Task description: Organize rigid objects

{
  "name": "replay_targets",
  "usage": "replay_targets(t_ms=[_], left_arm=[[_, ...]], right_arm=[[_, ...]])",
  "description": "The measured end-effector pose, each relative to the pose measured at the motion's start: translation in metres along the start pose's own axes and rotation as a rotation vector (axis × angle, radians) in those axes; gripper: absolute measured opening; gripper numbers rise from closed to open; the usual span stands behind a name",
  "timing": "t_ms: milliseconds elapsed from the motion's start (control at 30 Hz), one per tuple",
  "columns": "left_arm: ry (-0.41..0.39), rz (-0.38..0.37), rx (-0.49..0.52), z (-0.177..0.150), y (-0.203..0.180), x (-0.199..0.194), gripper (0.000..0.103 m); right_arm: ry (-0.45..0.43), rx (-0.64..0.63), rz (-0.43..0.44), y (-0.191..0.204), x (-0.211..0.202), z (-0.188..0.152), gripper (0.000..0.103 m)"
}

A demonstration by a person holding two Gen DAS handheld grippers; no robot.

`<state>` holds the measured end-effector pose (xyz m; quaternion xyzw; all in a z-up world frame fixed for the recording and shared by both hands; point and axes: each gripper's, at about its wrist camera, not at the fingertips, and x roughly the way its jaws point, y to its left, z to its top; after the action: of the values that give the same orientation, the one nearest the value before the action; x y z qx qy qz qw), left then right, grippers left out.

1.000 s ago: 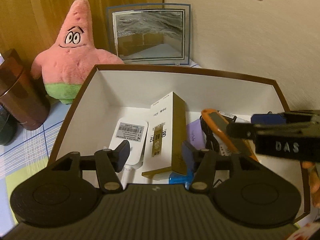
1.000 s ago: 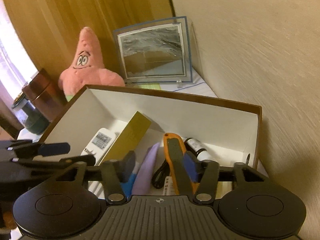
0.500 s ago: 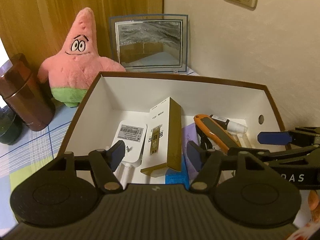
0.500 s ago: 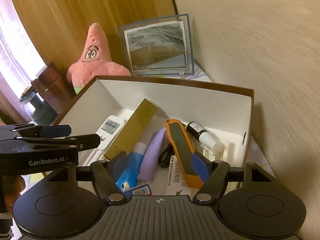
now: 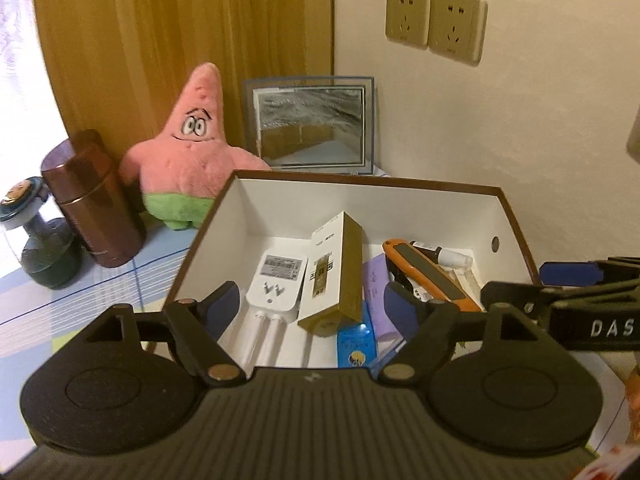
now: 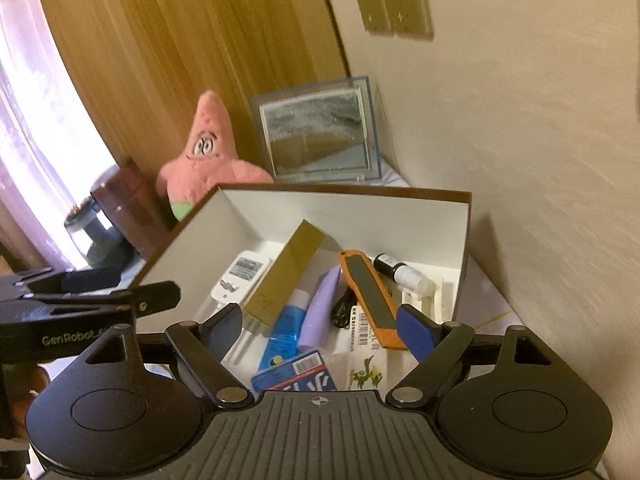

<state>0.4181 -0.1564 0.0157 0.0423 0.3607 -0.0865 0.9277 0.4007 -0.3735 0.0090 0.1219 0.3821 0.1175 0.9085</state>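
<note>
Two wrist views look down into an open brown box (image 5: 516, 216) with white inner walls, standing in the middle of each frame on a counter (image 5: 120, 276) with a checked cloth. The left hand-held gripper (image 5: 310, 306) fills the bottom of its view, its jaws wide and opening, gripping nothing; the box contents only show through the gap. The right hand-held gripper (image 6: 320, 326) is likewise wide, opening and empty.

Inside the box, from left to right in the left view, lie a white plug adapter (image 5: 278, 280), a gold and white carton (image 5: 334, 276) propped at a tilt, a lilac tube (image 5: 376, 292), an orange and black tool (image 5: 428, 272) and a small dark bottle (image 5: 440, 254) with a white cap.

Behind the box, at upper left, stand a pink star plush toy (image 5: 192, 160), a brown canister (image 5: 92, 200) and a framed picture (image 5: 312, 128) against the wall.
</note>
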Motion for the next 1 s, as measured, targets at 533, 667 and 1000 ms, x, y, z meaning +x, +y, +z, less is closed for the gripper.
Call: replay_targets(t_ms=[533,667,1000], left_arm=[[-0.051,0.056,-0.038,-0.075,0.028,-0.110,0.081],[-0.046,0.062,-0.083,-0.100,0.037,-0.141,0.081],[-0.013,0.105,-0.136,-0.163,0.064,-0.203,0.080]], right_arm=[[-0.054,0.002,0.028,0.046,-0.077,-0.055,0.081],[-0.044,-0.008,0.033,0.060,-0.091,-0.073,0.082],[-0.001,-0.056,0.064,0.109,-0.121,-0.120,0.082]])
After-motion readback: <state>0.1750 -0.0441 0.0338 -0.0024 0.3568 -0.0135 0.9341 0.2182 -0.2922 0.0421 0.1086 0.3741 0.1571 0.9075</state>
